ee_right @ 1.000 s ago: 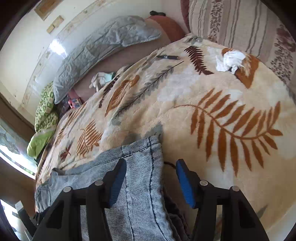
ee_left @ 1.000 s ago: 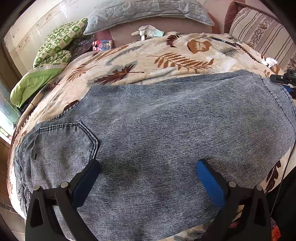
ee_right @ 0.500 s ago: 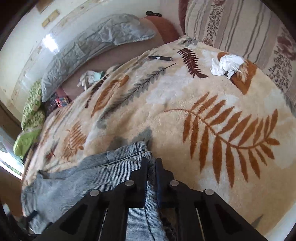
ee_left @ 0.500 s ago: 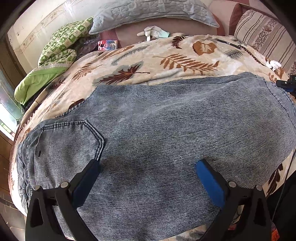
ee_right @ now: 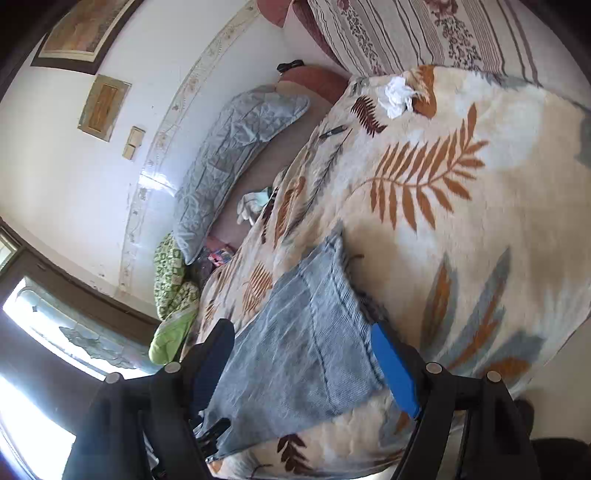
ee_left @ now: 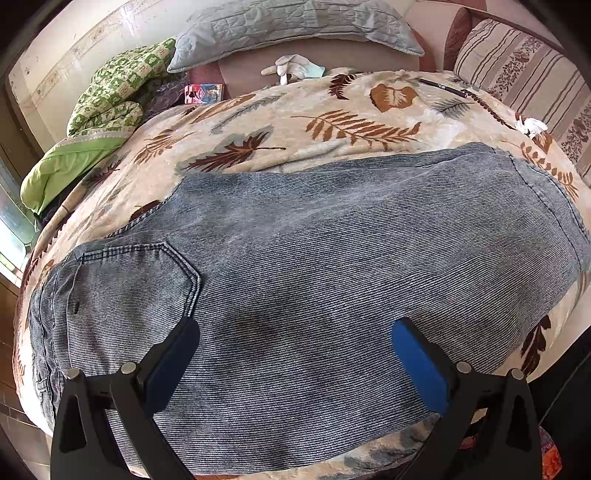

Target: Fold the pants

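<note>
Blue-grey denim pants (ee_left: 314, 258) lie flat across the leaf-patterned blanket (ee_left: 332, 110), back pocket (ee_left: 133, 280) at the left and leg hems at the right. My left gripper (ee_left: 295, 328) hovers open over the seat and thigh, its blue pads apart and not pressing the cloth. In the right wrist view the leg end of the pants (ee_right: 306, 332) lies on the blanket (ee_right: 461, 221). My right gripper (ee_right: 301, 328) is tilted over it, jaws opening wide. The hem shows between the fingers, but the pads do not press it.
A grey pillow (ee_left: 295, 26) and a striped pillow (ee_left: 524, 74) sit at the back. A green quilt (ee_left: 107, 96) is bunched at the left. White gloves (ee_left: 291, 66), a pen (ee_left: 441, 86), a crumpled tissue (ee_left: 532, 123) and a small colourful box (ee_left: 203, 92) lie near the blanket's far edge.
The right gripper was shut on the leg hem half a second ago. It has since let go, opened wide, rolled and shifted sideways. The left gripper has stayed put and open.
</note>
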